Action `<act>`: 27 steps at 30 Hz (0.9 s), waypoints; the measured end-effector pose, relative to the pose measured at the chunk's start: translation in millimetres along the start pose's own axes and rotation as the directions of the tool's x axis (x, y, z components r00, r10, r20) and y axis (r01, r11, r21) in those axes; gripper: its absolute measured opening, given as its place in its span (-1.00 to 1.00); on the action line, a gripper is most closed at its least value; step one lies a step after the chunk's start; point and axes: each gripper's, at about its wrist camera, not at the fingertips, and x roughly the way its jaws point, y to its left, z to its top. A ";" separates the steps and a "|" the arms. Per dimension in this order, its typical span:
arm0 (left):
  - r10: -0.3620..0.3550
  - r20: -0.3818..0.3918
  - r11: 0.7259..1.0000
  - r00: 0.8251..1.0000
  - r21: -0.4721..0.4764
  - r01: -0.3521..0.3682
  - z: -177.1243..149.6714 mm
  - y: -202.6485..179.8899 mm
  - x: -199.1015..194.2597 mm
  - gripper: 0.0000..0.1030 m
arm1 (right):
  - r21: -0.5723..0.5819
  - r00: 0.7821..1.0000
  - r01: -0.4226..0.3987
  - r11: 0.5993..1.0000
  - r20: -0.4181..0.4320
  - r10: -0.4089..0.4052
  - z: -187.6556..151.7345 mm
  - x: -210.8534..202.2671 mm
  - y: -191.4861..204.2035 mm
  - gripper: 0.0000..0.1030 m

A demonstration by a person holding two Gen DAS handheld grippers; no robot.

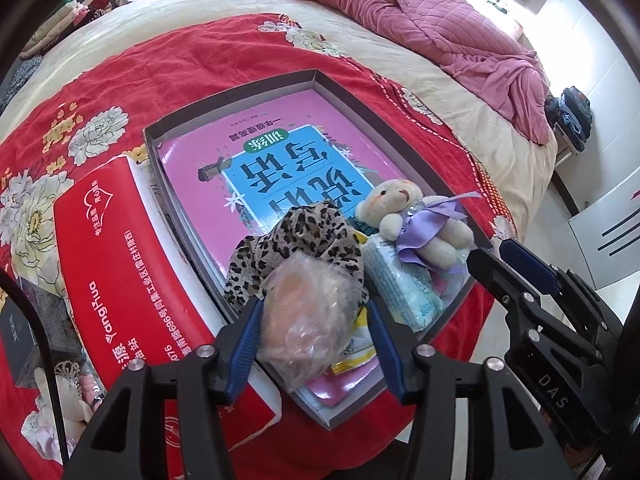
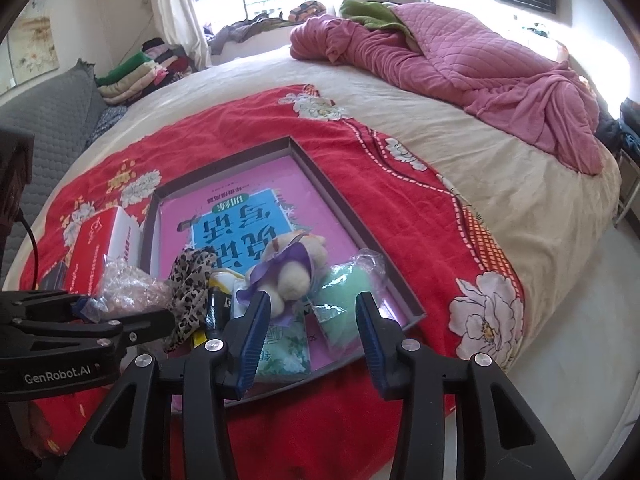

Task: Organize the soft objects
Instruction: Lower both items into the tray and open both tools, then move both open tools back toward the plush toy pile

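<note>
A shallow grey tray (image 1: 240, 90) (image 2: 224, 162) lies on a red floral blanket and holds a pink book. At its near end lie a leopard-print cloth (image 1: 304, 236) (image 2: 192, 280), a small teddy bear with a purple bow (image 1: 404, 216) (image 2: 292, 268), a tissue pack (image 1: 404, 284) (image 2: 288, 344) and a green soft item in plastic (image 2: 344, 292). My left gripper (image 1: 314, 322) is shut on a clear plastic bag with a pinkish soft thing (image 1: 308, 312) (image 2: 128, 288), just above the tray's near left edge. My right gripper (image 2: 310, 308) is open over the tray's near end, empty.
A red and white box (image 1: 132, 256) (image 2: 100, 236) stands left of the tray. A crumpled pink quilt (image 1: 440, 20) (image 2: 460, 56) lies at the far side of the bed. Folded clothes (image 2: 136, 72) are stacked at the far left. The bed edge drops off to the right.
</note>
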 end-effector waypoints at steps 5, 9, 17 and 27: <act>0.011 0.021 1.000 1.000 0.005 -0.011 -0.5 -2.7 -8.0 0.29 | 0.009 1.000 0.005 1.000 0.019 -0.005 2.1 -9.9 -1.9 0.03; 0.007 0.036 1.000 0.999 -0.003 -0.007 -1.5 -0.7 -16.0 0.29 | 0.022 1.000 0.007 1.000 0.026 -0.008 3.5 -16.0 -4.7 0.08; 0.001 0.077 1.000 0.997 0.009 -0.001 -9.1 -3.9 -40.5 0.44 | 0.047 0.999 0.012 0.999 0.046 -0.015 5.1 -30.9 -7.3 0.14; 0.011 0.144 1.000 0.990 0.001 -0.012 -23.8 5.2 -80.9 0.47 | 0.014 0.996 0.008 1.000 0.091 -0.009 10.5 -56.7 13.7 0.28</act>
